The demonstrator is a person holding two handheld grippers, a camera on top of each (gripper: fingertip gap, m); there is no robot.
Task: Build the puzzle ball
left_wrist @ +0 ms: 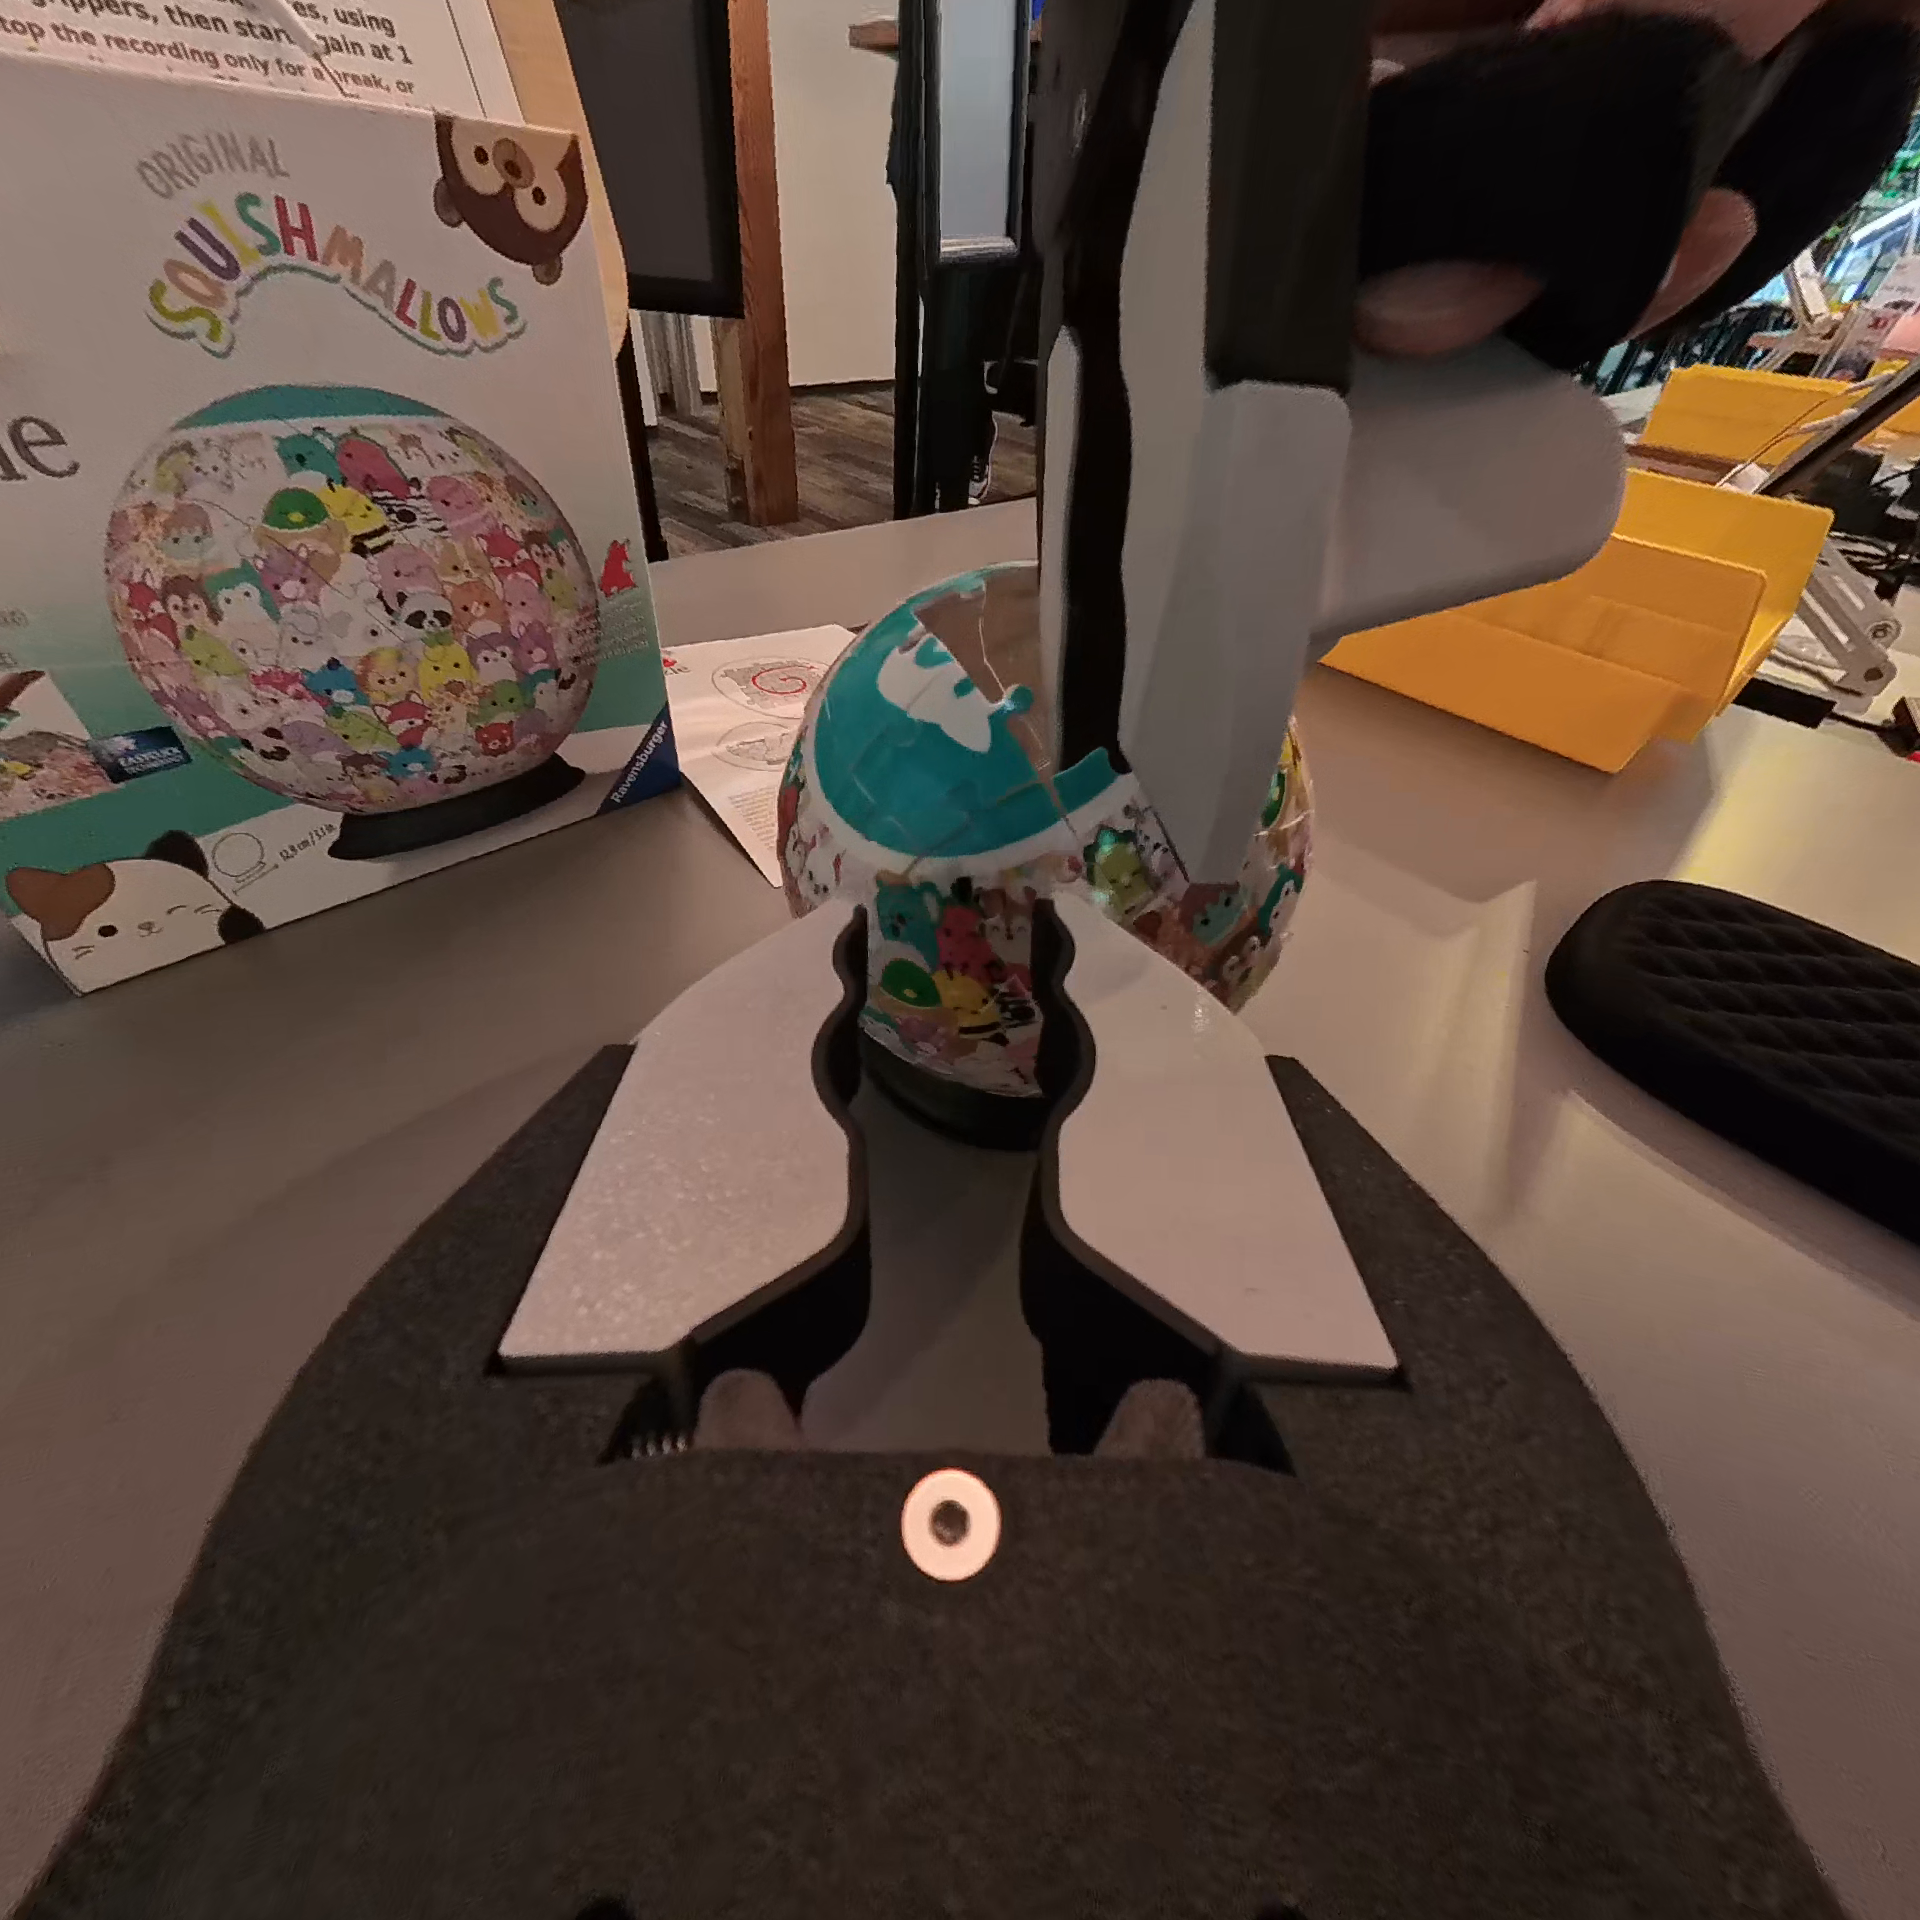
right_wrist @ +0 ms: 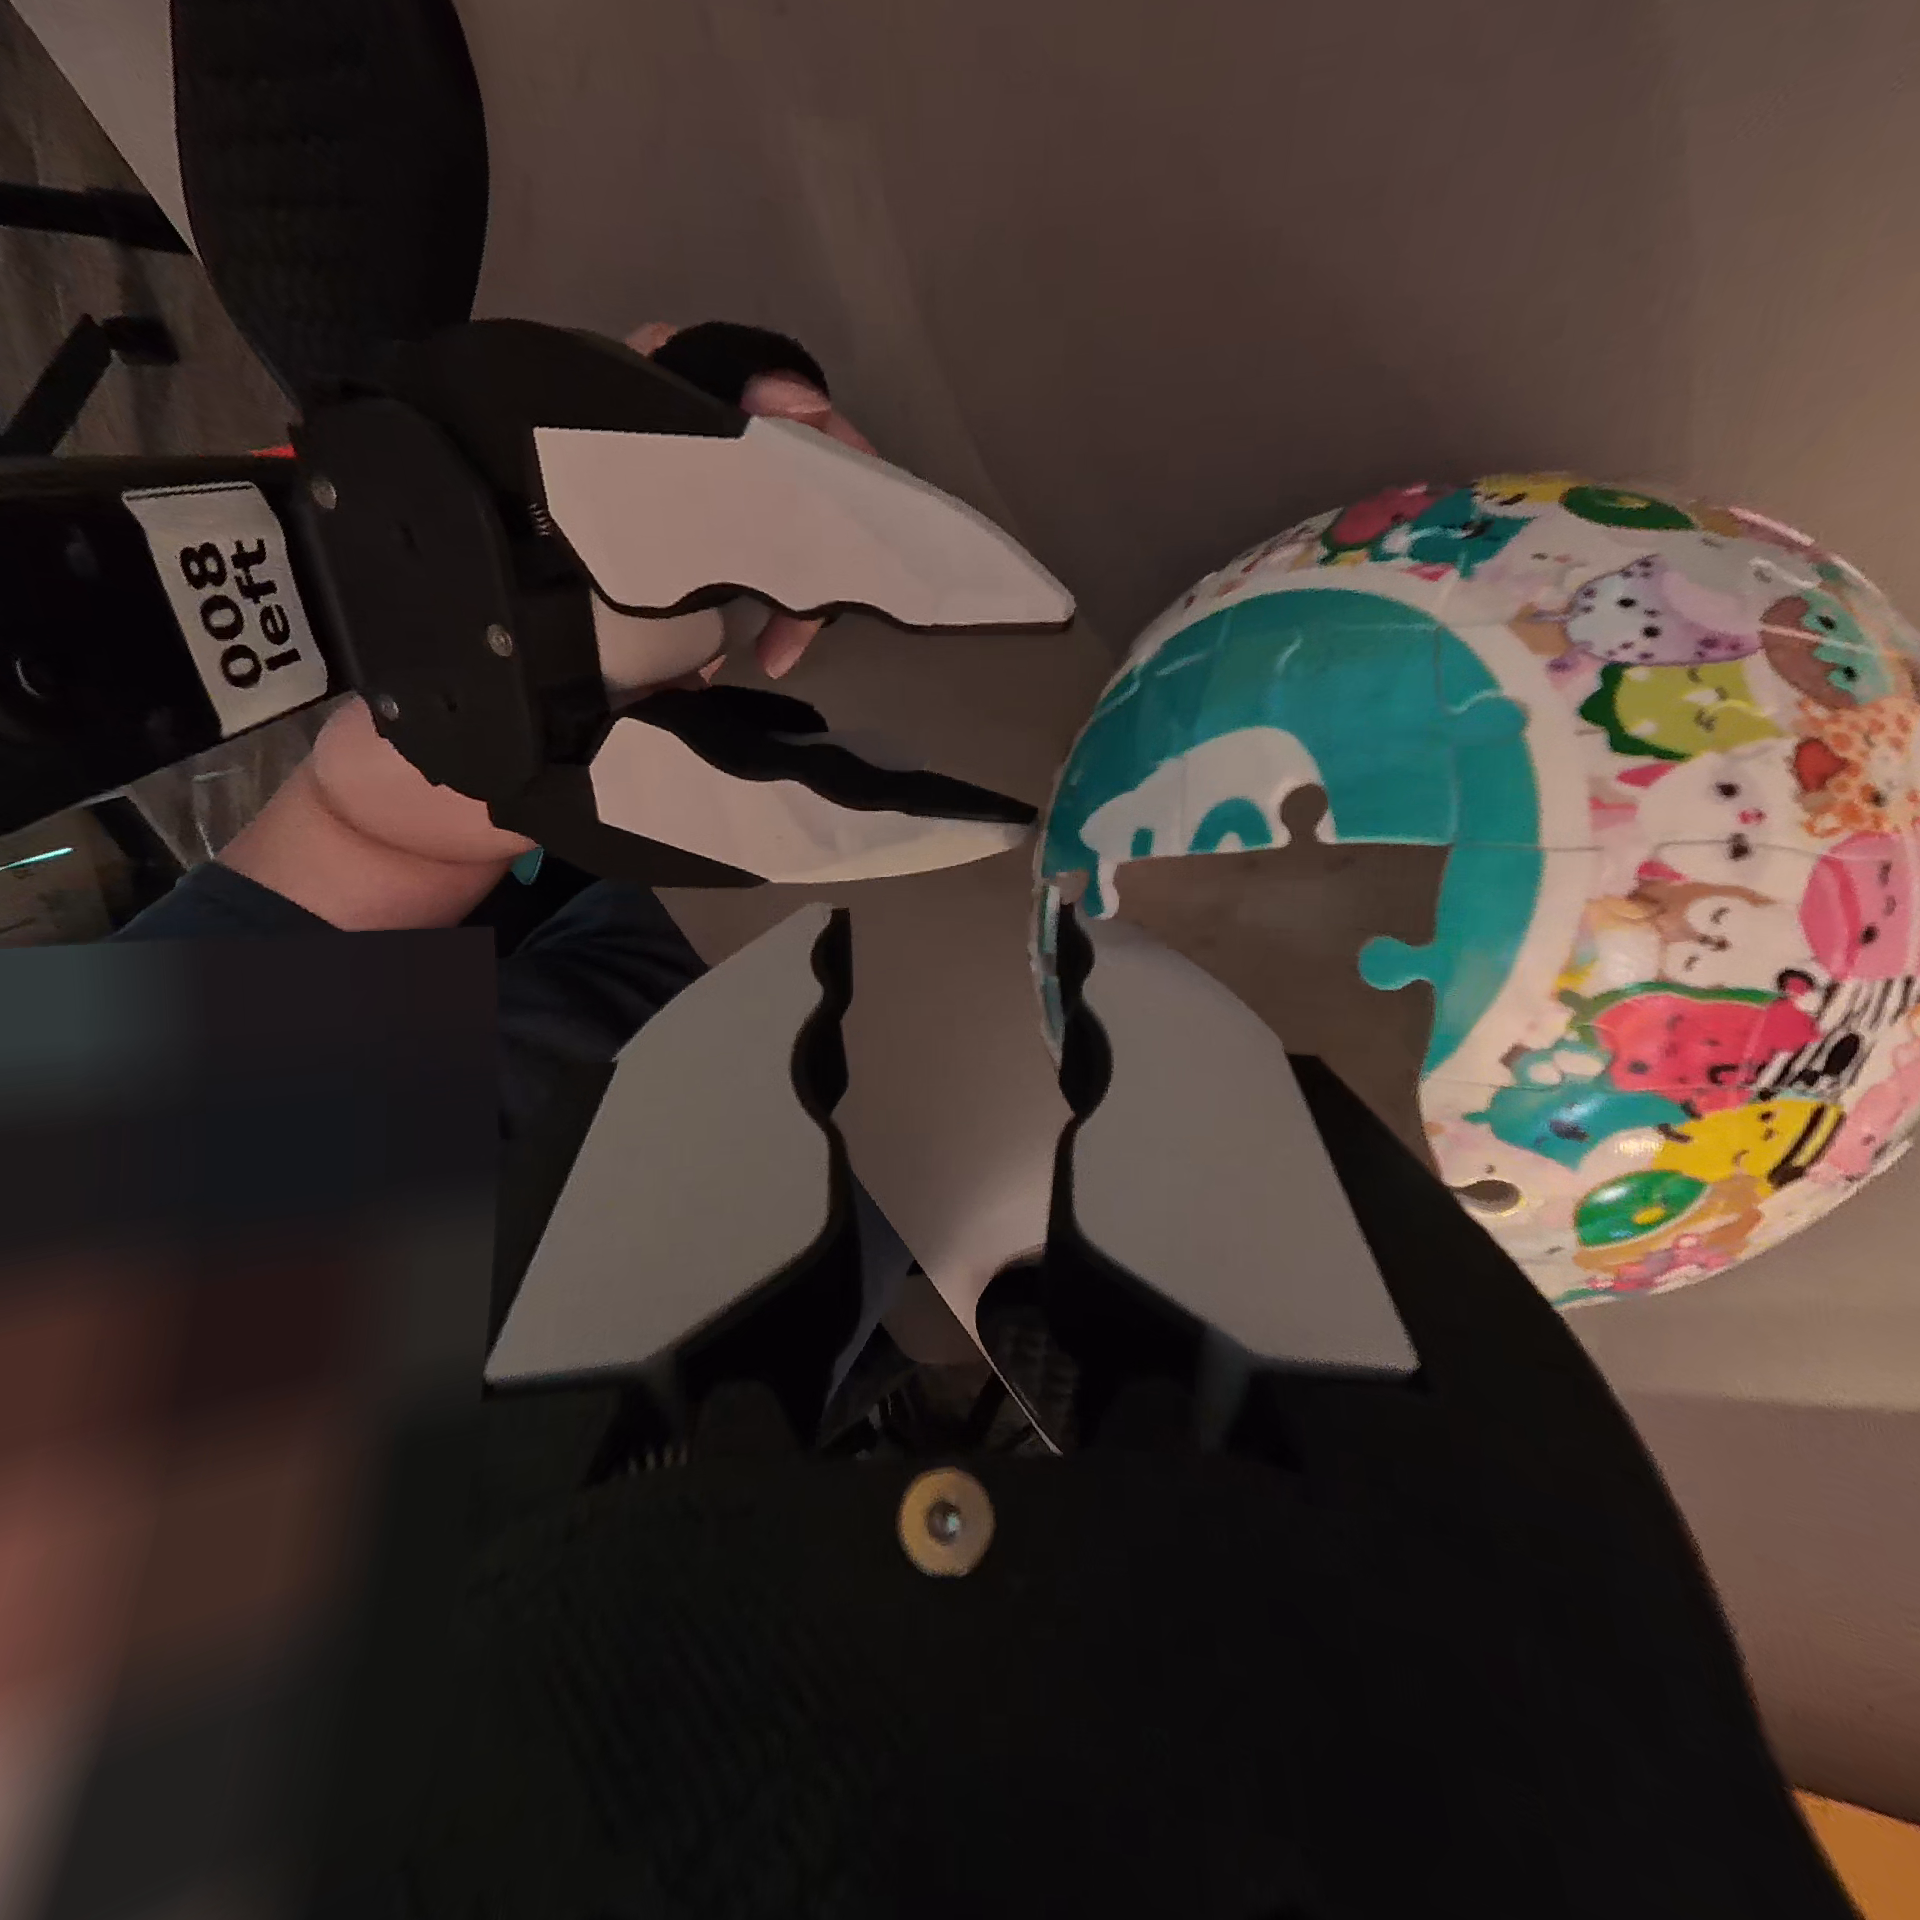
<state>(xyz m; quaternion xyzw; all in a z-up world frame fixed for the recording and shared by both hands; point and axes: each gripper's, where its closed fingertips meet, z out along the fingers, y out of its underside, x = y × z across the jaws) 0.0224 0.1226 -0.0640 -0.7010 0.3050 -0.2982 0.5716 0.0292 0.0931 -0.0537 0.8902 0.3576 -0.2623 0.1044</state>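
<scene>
The puzzle ball (left_wrist: 935, 748) stands on a black stand (left_wrist: 966, 1117) on the grey table. It is covered in colourful plush animals and has a teal cap. The cap has an open gap (right_wrist: 1278, 914) where pieces are absent, also seen in the left wrist view (left_wrist: 977, 634). My left gripper (left_wrist: 956, 914) is open and empty, level with the ball's near side. In the right wrist view (right_wrist: 1049, 717) one of its tips touches the cap's edge. My right gripper (right_wrist: 951, 920) is open and points down over the ball's top (left_wrist: 1132, 810), one finger at the gap's edge. I see no piece between its tips.
The puzzle's box (left_wrist: 312, 520) stands upright at the back left. An instruction sheet (left_wrist: 748, 727) lies behind the ball. Yellow bins (left_wrist: 1558, 623) sit at the back right. A black padded rest (left_wrist: 1745, 1039) lies to the right on the table (left_wrist: 312, 1143). The tips of both grippers are at nearly the same place.
</scene>
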